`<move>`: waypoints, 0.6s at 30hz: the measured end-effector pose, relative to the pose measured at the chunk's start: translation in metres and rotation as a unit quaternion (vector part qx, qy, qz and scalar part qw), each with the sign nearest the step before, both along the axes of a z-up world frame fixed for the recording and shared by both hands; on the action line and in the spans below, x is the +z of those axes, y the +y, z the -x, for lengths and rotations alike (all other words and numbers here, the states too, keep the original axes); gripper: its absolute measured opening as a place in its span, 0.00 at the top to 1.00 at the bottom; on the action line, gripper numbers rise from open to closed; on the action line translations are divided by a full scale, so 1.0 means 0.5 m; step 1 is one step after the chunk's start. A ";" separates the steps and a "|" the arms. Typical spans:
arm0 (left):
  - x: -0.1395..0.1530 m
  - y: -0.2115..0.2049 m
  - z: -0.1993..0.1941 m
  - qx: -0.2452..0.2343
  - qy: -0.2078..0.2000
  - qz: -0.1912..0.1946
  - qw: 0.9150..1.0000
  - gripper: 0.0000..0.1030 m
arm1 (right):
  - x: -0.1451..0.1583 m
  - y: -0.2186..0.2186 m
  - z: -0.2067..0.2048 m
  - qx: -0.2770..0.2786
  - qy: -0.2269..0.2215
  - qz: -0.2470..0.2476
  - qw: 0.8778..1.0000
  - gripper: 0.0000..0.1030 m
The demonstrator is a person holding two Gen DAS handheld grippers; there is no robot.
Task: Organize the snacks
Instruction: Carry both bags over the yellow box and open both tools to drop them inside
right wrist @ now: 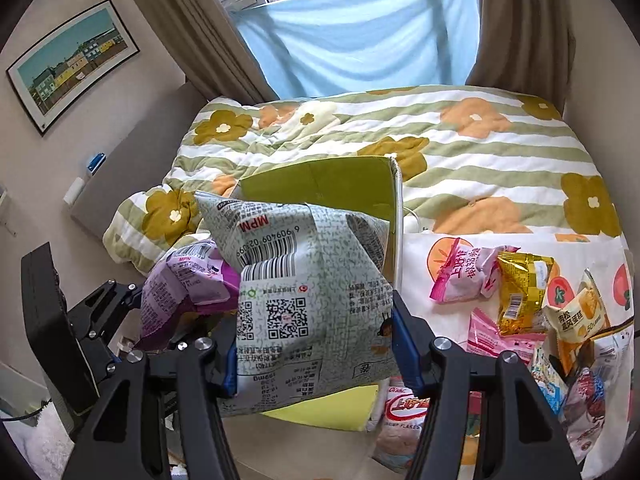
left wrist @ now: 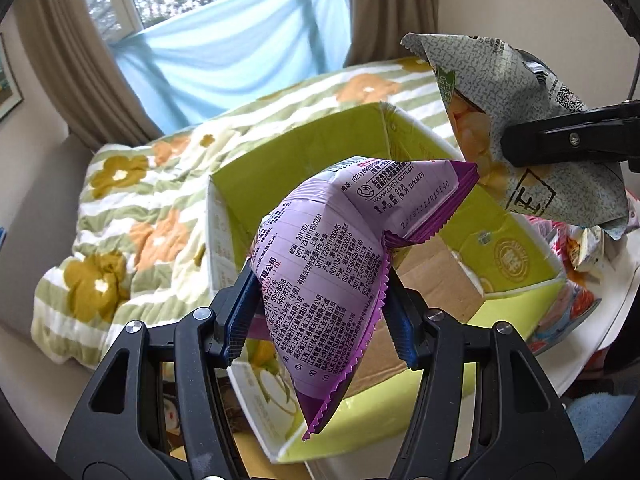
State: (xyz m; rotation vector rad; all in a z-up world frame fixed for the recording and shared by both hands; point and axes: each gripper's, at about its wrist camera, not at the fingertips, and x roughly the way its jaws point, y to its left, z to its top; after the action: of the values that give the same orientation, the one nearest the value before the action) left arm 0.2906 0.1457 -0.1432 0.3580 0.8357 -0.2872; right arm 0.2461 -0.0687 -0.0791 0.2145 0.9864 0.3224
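Note:
My left gripper (left wrist: 320,316) is shut on a purple snack packet (left wrist: 332,264), held in the air over an open lime-green cardboard box (left wrist: 280,148) whose brown bottom is bare. To its upper right my right gripper (left wrist: 516,148) hangs above the box's right wall, shut on a grey-green chip bag (left wrist: 516,92). In the right wrist view that gripper (right wrist: 316,344) pinches the same grey-green bag (right wrist: 312,280) by its sides. The purple packet (right wrist: 184,288) and the left gripper (right wrist: 160,320) show at the left. The green box (right wrist: 320,180) lies behind the bag.
Several loose snack packets, among them a pink one (right wrist: 460,276) and a gold one (right wrist: 520,292), lie on a fruit-print cloth (right wrist: 416,256) right of the box. A flowered quilt (right wrist: 480,152) covers the bed beyond. A window with a blue sheet (right wrist: 360,36) is at the back.

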 end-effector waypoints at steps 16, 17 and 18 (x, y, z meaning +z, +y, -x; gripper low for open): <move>0.001 0.083 0.002 0.071 0.041 0.053 0.995 0.01 | -0.057 0.050 -0.027 0.005 0.031 0.028 0.999 0.45; 0.005 0.093 0.008 0.080 0.041 0.059 0.994 0.01 | -0.062 0.058 -0.025 0.007 0.032 0.027 0.999 0.45; 0.008 0.103 0.014 0.088 0.040 0.064 0.993 0.01 | -0.069 0.063 -0.024 0.006 0.033 0.023 0.999 0.45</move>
State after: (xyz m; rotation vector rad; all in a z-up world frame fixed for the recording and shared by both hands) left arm 0.2836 0.1972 -0.1392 0.1528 0.9166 -0.1908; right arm 0.2581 -0.0370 -0.1137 0.1782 1.0592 0.3051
